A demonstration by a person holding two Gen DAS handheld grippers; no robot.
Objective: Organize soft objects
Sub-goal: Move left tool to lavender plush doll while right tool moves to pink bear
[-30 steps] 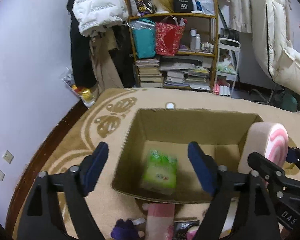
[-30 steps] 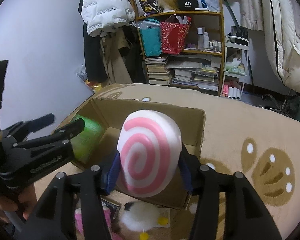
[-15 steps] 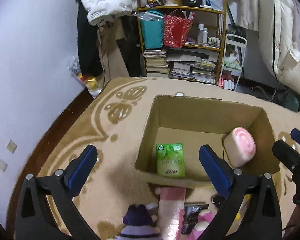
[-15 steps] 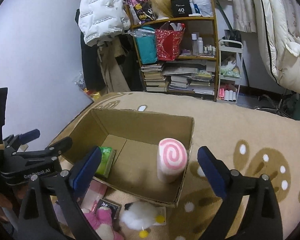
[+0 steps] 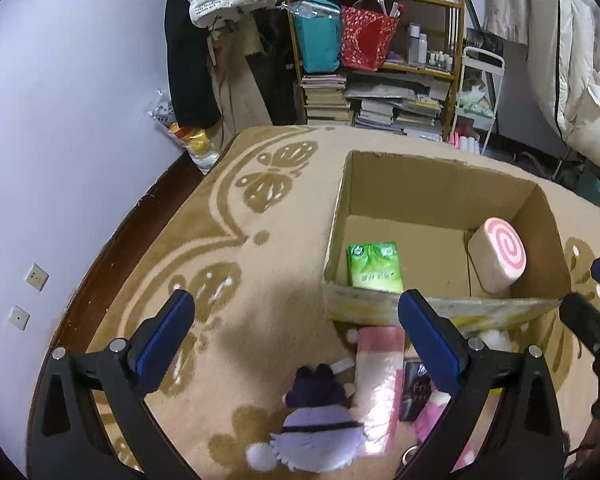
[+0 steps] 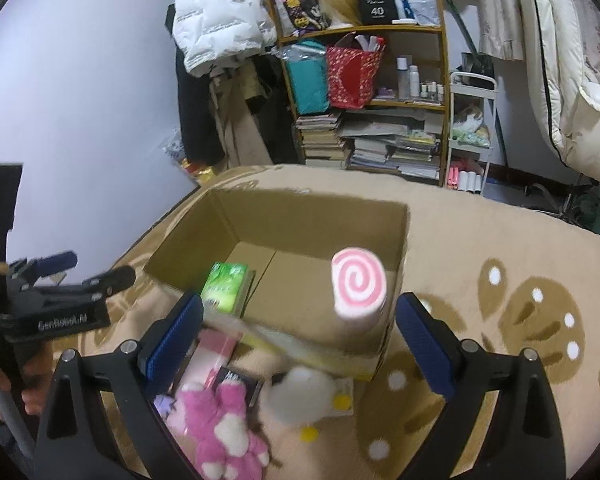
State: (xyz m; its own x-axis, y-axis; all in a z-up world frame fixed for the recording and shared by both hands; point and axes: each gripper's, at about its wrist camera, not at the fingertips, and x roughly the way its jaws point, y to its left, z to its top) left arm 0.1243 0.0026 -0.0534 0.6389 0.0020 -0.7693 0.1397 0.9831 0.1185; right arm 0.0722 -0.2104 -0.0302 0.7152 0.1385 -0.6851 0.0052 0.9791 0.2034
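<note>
An open cardboard box (image 5: 436, 184) (image 6: 300, 208) sits on the beige rug. Inside lie a green tissue pack (image 5: 374, 266) (image 6: 225, 288) at the near left and a pink-and-white swirl roll cushion (image 5: 498, 254) (image 6: 358, 286) at the right wall. In front of the box lie a purple plush (image 5: 316, 432), a pink pack (image 5: 378, 376) (image 6: 214, 350), a pink plush (image 6: 220, 428) and a white plush (image 6: 300, 394). My left gripper (image 5: 296, 332) is open and empty above the purple plush. My right gripper (image 6: 298, 328) is open and empty above the box's near edge.
A wooden shelf (image 5: 380, 48) with bags, books and bottles stands at the back. Coats hang at the back left (image 5: 204, 40). A white cart (image 5: 476, 92) and a white quilt (image 5: 580, 80) are at the right. A dark pack (image 5: 414, 392) lies among the plush toys.
The right gripper let go of the swirl roll cushion, which now lies in the box. Both grippers pulled back and up from the box, jaws open.
</note>
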